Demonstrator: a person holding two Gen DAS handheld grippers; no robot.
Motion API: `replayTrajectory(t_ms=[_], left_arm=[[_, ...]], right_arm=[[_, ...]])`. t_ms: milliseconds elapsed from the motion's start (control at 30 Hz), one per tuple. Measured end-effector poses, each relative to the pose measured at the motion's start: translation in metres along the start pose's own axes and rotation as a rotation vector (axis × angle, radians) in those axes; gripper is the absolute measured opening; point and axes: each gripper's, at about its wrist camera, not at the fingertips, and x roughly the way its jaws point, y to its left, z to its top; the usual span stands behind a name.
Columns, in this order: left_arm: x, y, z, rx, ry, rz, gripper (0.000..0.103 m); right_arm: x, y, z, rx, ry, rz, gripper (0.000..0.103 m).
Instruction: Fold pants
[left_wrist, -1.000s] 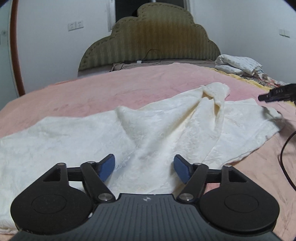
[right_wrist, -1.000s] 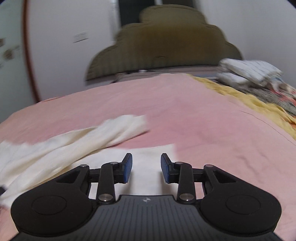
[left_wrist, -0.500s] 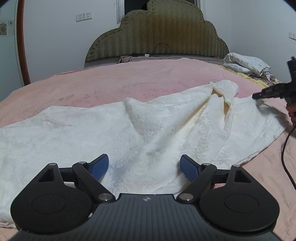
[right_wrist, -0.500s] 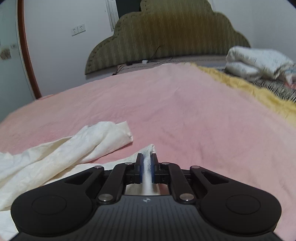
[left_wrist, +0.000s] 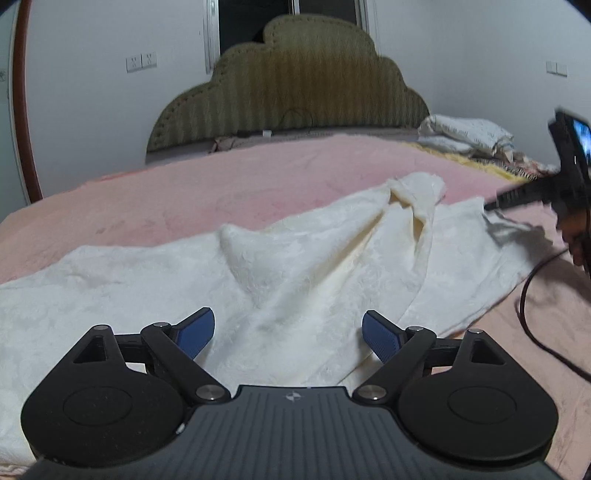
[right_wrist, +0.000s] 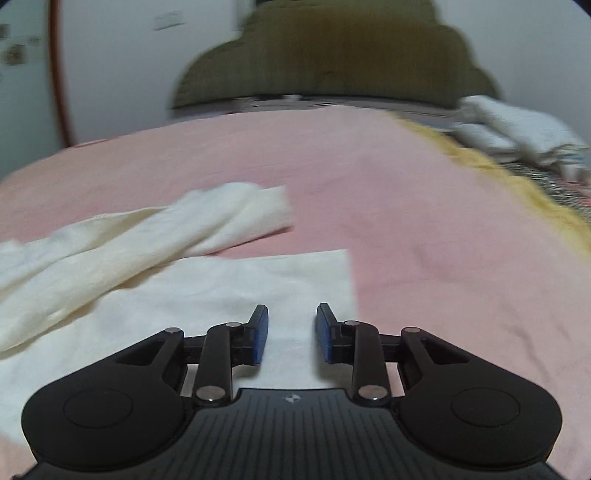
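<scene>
While the cream-white textured fabric pants (left_wrist: 280, 266) lie rumpled across the pink bed cover (left_wrist: 229, 184), we hold our left gripper (left_wrist: 288, 334) low over their near edge with its blue-padded fingers (left_wrist: 194, 332) spread wide and nothing between them. From the right wrist view, our right gripper (right_wrist: 291, 332) hovers just above a flat leg end of the pants (right_wrist: 236, 284), its blue pads (right_wrist: 260, 334) parted to a middling gap with only cloth lying beneath, not pinched. A second leg lies twisted and bunched farther off to the left of that flat one. At the far end stands an olive-green scalloped upholstered headboard (left_wrist: 291, 85), and on the far right side sit folded white patterned linens (left_wrist: 465, 133) beside a yellow blanket edge (right_wrist: 491, 173). A black cable (left_wrist: 532, 291) trails over the cover at the right
</scene>
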Motion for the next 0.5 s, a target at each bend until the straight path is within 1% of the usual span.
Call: replayTrajectory(t_ms=[33, 100, 133, 167, 200, 233, 267, 300, 333, 400, 433, 467, 500], left_arm=[[0.004, 0.002, -0.001, -0.014, 0.018, -0.004, 0.091], [0.008, 0.008, -0.001, -0.052, 0.043, -0.004, 0.096], [0.009, 0.011, -0.002, -0.070, 0.048, -0.001, 0.097], [0.010, 0.012, -0.002, -0.083, 0.052, 0.000, 0.098], [0.010, 0.014, -0.002, -0.091, 0.055, 0.000, 0.099], [0.010, 0.015, -0.002, -0.097, 0.057, -0.001, 0.099], [0.010, 0.015, -0.002, -0.101, 0.058, -0.003, 0.099], [0.010, 0.017, -0.002, -0.105, 0.059, -0.004, 0.100], [0.010, 0.017, -0.002, -0.109, 0.060, -0.005, 0.100], [0.010, 0.018, -0.002, -0.119, 0.061, -0.009, 0.100], [0.009, 0.020, -0.002, -0.126, 0.061, -0.011, 0.101], [0.009, 0.021, -0.002, -0.132, 0.060, -0.014, 0.101], [0.009, 0.022, -0.002, -0.138, 0.060, -0.017, 0.101]], right_arm=[[-0.005, 0.008, 0.006, 0.024, -0.036, -0.006, 0.029], [-0.012, 0.027, 0.019, 0.024, -0.094, 0.091, 0.030], [-0.015, 0.042, 0.024, 0.008, -0.108, 0.127, 0.033], [-0.016, 0.058, 0.030, -0.021, -0.115, 0.149, 0.047], [-0.015, 0.077, 0.033, -0.061, -0.118, 0.165, 0.058], [-0.012, 0.094, 0.035, -0.097, -0.124, 0.170, 0.079], [-0.009, 0.110, 0.035, -0.133, -0.129, 0.165, 0.086], [-0.003, 0.122, 0.034, -0.168, -0.122, 0.146, 0.086], [0.005, 0.135, 0.032, -0.207, -0.097, 0.107, 0.086], [0.021, 0.145, 0.028, -0.253, -0.062, 0.004, 0.086], [0.025, 0.140, 0.025, -0.245, -0.065, -0.071, 0.086], [0.024, 0.130, 0.023, -0.213, -0.076, -0.124, 0.086], [0.021, 0.117, 0.021, -0.169, -0.085, -0.154, 0.088]])
